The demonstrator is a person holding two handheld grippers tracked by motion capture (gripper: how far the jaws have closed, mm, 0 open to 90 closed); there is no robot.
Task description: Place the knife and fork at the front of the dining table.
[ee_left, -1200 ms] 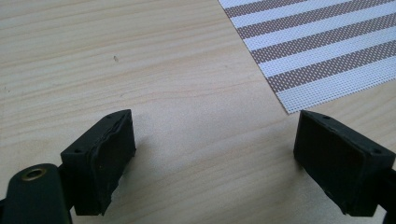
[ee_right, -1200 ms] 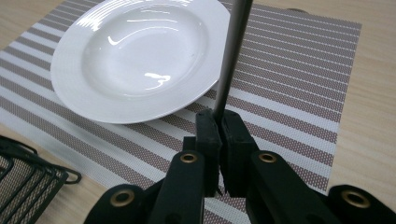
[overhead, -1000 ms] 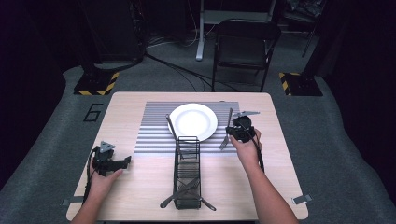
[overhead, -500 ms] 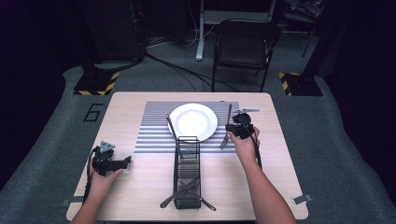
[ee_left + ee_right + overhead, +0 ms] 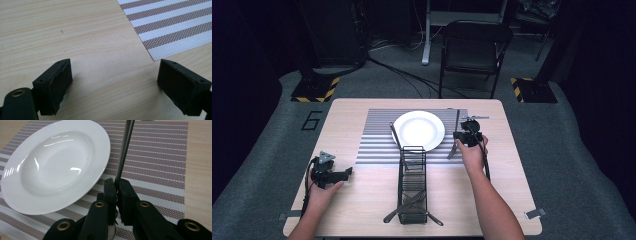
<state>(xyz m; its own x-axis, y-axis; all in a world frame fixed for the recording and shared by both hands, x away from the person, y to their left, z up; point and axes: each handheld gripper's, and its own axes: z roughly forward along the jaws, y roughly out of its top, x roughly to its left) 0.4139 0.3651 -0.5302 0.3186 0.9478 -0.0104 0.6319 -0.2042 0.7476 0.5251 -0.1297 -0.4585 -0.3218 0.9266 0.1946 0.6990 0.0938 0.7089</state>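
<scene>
A white plate (image 5: 418, 130) (image 5: 57, 165) sits on the striped placemat (image 5: 377, 145) (image 5: 160, 157). Just right of the plate, my right gripper (image 5: 463, 136) (image 5: 117, 185) is shut on the thin handle of a metal utensil (image 5: 456, 122) (image 5: 124, 152), which runs away from me along the plate's right side, low over the mat. Another utensil (image 5: 395, 135) lies left of the plate. My left gripper (image 5: 346, 173) (image 5: 115, 72) rests on the bare wood at the near left. Its jaws stand wide open with nothing between them.
A black wire caddy (image 5: 412, 170) stands in front of the plate, with several utensils crossed at its near end (image 5: 412, 207). The placemat's corner (image 5: 162, 47) lies just beyond my left gripper. A folding chair (image 5: 474, 47) stands behind the table.
My right gripper has shifted slightly with the utensil in it, a little lower and nearer the plate. The left gripper has not moved.
</scene>
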